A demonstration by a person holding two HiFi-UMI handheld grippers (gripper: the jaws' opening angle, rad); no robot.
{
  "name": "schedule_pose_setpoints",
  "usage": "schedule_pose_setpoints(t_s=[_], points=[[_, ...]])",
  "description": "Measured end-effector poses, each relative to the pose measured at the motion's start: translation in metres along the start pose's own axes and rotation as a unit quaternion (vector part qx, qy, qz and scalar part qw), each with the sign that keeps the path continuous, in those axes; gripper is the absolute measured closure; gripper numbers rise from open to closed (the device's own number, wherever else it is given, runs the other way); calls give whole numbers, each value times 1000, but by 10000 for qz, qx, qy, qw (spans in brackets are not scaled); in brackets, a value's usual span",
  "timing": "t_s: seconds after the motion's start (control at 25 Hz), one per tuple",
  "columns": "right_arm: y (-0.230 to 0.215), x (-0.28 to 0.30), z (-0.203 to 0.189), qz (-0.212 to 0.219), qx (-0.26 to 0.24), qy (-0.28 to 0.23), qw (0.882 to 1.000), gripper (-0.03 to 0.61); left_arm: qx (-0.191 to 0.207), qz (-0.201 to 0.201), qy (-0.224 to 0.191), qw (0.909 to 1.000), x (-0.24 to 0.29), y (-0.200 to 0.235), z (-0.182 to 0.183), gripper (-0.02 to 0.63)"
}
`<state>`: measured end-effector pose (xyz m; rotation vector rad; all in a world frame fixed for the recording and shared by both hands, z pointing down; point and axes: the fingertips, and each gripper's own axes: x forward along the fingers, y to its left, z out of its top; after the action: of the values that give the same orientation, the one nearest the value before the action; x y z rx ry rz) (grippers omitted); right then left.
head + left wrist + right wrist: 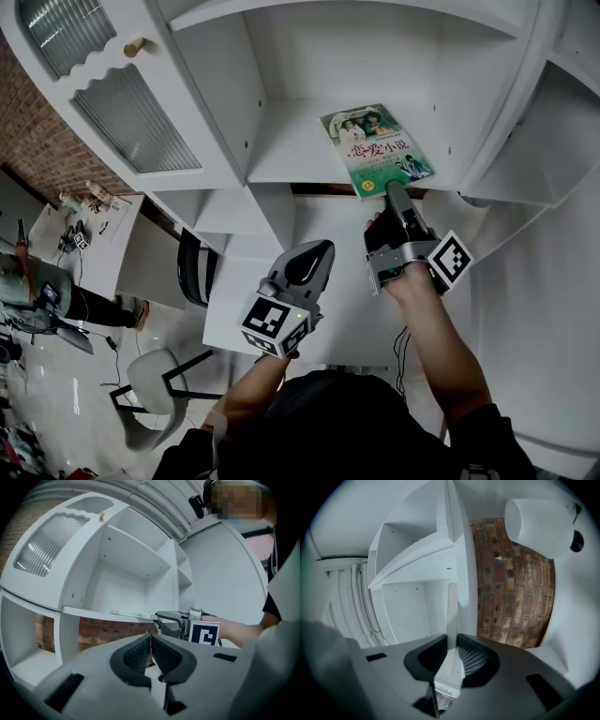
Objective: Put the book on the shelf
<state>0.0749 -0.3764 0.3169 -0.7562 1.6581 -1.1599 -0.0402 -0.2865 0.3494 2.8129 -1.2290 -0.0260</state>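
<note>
Right claw: I am clamping the right gripper on the book, with both pads pressing its thin edge near one end.
Book: it is lying flat, cover up, on the shelf. Its near end is reaching the front lip, where my jaws are gripping it.
Left claw: the left gripper is hanging below the shelf with its jaws together on nothing, well apart from the book.
Risk: I am judging that letting go here could let the book tip off the lip. A hard push could also skew it, since I am gripping only one end.
Head view: it is showing me the cover and how far onto the shelf the book is sitting.
Right gripper view: it is giving me only the book's edge, the pads' bite on it and a brick wall beyond.
Left gripper view: it is showing the book side-on, resting level on the board.
</note>
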Motion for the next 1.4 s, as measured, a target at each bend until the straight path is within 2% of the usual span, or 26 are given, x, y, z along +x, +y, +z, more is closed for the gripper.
schedule_pose_setpoints(t_s=[0.36,0.52,0.64,0.84,0.96,1.08,1.4], points=[[-1,5,0,-33,15,-106,9999,497,-88,3,25,10000,6,5,-1,595],[4,4,1,153,15,-136,9998,494,-69,-45,11,10000,7,4,-1,595],[10,-1,5,295,-115,-234,9992,465,-96,-53,20,9999,6,4,-3,595],[18,-19,0,394,-1030,68,9939,465,-132,-51,-10,9999,0,1,-3,595],[15,-33,-5,330,-1443,256,9886,522,-150,-68,18,9999,-2,-3,-7,595],[13,-46,-11,299,-1791,429,9824,538,-158,-97,9,9998,-4,-8,-8,595],[25,-76,-29,411,-3023,903,9480,543,-150,-261,13,9995,-12,-33,-17,595]])
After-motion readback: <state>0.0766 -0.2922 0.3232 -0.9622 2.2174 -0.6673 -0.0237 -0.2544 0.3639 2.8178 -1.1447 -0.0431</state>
